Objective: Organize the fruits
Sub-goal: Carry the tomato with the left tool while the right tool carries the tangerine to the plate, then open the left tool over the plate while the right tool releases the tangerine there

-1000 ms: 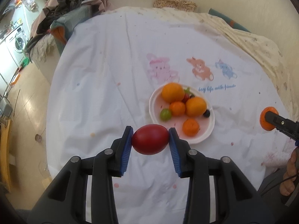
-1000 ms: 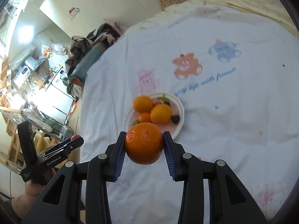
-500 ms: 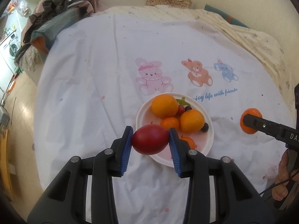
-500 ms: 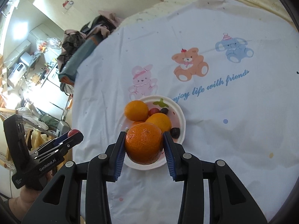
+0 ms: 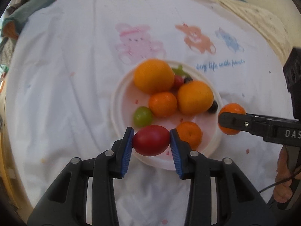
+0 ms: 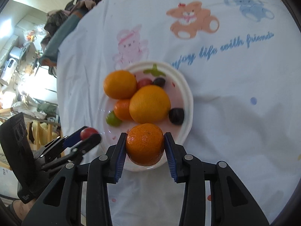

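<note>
A white plate [image 5: 120, 98] on the printed cloth holds two large oranges [image 5: 153, 76], small tangerines [image 5: 163, 104], a green grape [image 5: 142, 116], a small red fruit and dark berries. My left gripper [image 5: 151, 141] is shut on a red oval tomato [image 5: 151, 140] above the plate's near rim. My right gripper [image 6: 144, 144] is shut on a tangerine [image 6: 144, 144] above the plate's [image 6: 189, 101] near edge. The right gripper also shows in the left wrist view [image 5: 232, 119], at the plate's right rim. The left gripper also shows in the right wrist view [image 6: 88, 135], beside the plate's left rim.
The white cloth carries bear [image 6: 191, 19] and bunny [image 5: 136, 42] prints and blue lettering. A pile of clothes [image 6: 65, 24] lies at the far left edge of the surface. Kitchen clutter and floor lie beyond the left edge. A cream blanket [image 5: 259, 17] lies at the far right.
Both grippers have moved forward toward the plate with their fruit. The tomato and the tangerine now hang over the plate's near rim.
</note>
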`<state>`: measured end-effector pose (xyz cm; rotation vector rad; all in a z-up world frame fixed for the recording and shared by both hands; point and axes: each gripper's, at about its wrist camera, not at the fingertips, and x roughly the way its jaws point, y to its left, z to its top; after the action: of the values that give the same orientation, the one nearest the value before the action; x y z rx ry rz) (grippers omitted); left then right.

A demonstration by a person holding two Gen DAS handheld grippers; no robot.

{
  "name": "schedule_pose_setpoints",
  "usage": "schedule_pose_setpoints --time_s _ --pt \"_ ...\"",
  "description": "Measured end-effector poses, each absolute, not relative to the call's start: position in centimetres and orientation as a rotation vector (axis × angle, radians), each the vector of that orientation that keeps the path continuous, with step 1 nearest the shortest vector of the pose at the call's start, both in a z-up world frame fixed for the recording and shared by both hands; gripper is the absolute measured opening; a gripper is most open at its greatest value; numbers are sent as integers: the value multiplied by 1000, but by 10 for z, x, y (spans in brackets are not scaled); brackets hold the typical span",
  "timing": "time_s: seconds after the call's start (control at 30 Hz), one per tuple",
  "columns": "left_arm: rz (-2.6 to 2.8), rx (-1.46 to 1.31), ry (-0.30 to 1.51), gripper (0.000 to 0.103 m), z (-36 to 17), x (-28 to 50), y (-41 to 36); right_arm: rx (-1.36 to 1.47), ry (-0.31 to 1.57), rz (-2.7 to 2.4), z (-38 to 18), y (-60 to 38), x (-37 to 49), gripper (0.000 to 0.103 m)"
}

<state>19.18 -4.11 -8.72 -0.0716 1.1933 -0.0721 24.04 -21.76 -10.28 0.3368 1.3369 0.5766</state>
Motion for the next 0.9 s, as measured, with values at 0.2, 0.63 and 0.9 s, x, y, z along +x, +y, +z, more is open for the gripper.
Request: schedule_pose_setpoints --time_s 0.2,0.63,0.9 --pt "-81 -67 1242 35 -106 198 -50 322 1366 562 -114 -212 244 43" --pt "-84 -84 1232 84 -102 198 -50 390 1400 559 -118 -218 247 63" --pt "-94 -91 1190 84 -69 176 -45 343 1286 564 -83 -222 241 78"
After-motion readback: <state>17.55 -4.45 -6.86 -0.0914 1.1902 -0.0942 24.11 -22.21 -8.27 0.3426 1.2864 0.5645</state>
